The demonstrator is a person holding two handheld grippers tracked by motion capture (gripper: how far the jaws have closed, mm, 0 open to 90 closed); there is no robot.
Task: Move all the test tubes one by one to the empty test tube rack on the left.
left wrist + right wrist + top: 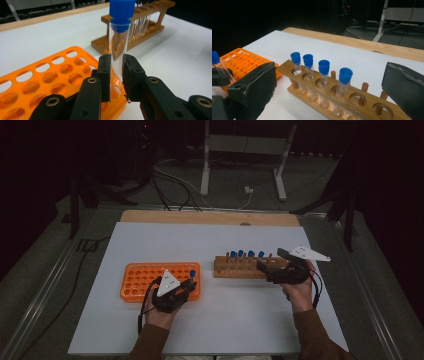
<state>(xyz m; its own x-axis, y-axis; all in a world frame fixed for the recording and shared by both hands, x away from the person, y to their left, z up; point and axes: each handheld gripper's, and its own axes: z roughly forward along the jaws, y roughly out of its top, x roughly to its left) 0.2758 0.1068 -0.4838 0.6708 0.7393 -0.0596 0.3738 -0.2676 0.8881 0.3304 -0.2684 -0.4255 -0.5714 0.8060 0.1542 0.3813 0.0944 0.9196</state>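
My left gripper is shut on a clear test tube with a blue cap. It holds the tube upright at the near right corner of the orange rack, whose holes look empty. The tube's lower end is hidden between the pads. To the right stands a wooden rack with several blue-capped tubes in its back row. My right gripper is at that rack's right end, jaws wide apart, with the rack's near end between them.
Both racks sit on a white board over a wooden table whose far edge shows behind. Bare board lies in front of the racks. Cables and a metal stand's legs are on the floor beyond.
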